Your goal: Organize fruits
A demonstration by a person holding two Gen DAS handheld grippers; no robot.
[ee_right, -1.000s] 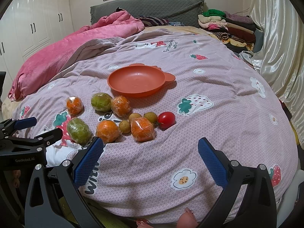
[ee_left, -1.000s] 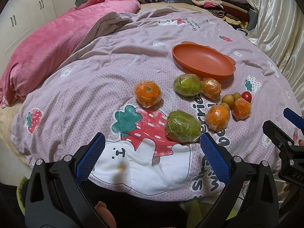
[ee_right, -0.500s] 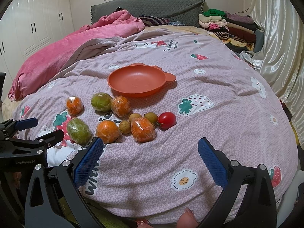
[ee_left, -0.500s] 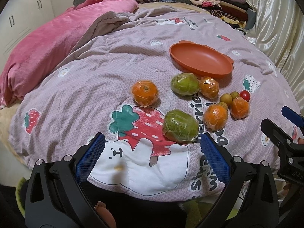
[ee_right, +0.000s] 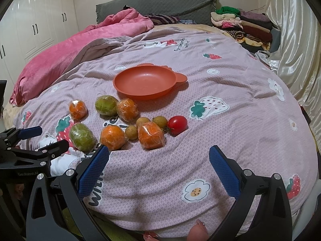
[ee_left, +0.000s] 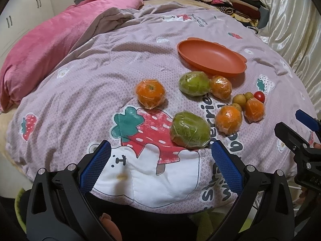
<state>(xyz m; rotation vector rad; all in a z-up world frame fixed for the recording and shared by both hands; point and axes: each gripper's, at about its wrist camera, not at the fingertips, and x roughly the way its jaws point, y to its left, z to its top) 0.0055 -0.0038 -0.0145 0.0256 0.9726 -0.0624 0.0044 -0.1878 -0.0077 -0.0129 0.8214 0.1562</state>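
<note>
A bed covered by a pink strawberry-print quilt (ee_right: 230,80) carries loose fruit. An empty orange plate (ee_right: 144,90) sits near the quilt's middle. Between the plate and the near edge lie wrapped oranges (ee_right: 113,137), two wrapped green fruits (ee_left: 189,132), small brown longans (ee_right: 159,121) and a red tomato (ee_right: 177,125). The left gripper (ee_left: 160,165) and right gripper (ee_right: 159,165) hover at the near edge, fingers spread wide, holding nothing.

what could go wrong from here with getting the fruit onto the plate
1. The wrapped green fruit nearest the open left gripper has slick film, so it may slip.
2. The soft quilt could let the orange plate tip as it fills.
3. The tomato bruises easily if squeezed.
</note>
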